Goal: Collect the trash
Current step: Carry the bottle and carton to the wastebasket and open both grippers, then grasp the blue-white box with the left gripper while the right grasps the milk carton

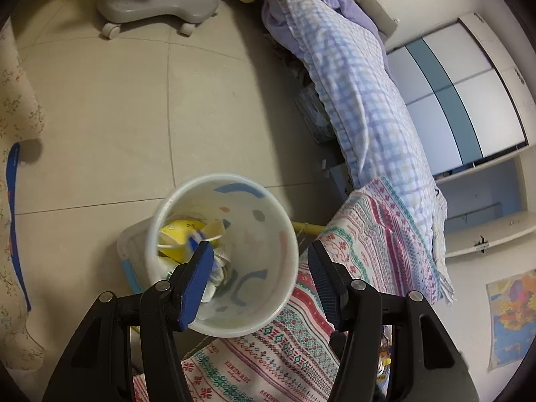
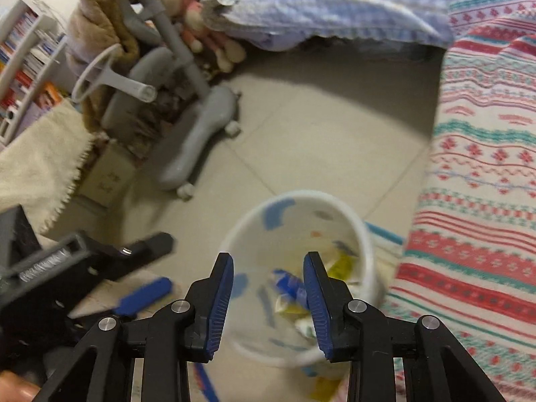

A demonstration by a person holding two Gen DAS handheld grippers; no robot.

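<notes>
A white trash bin (image 1: 261, 234) with blue and grey marks stands on the tiled floor beside the bed. It holds yellow, blue and white wrappers (image 1: 187, 238). My left gripper (image 1: 261, 251) is open and empty right above the bin's mouth. In the right wrist view the same bin (image 2: 301, 214) sits below my right gripper (image 2: 268, 261), which is open and empty over it; the trash (image 2: 341, 264) shows inside, blurred. The left gripper's body (image 2: 83, 268) appears at the left of that view.
A bed with a patterned red and teal blanket (image 1: 368, 234) and a checked quilt (image 1: 351, 67) runs along the right. A grey wheeled chair base (image 1: 157, 3) stands on the floor behind. Bookshelves (image 2: 23, 53) and a cream rug (image 2: 43, 160) are at the left.
</notes>
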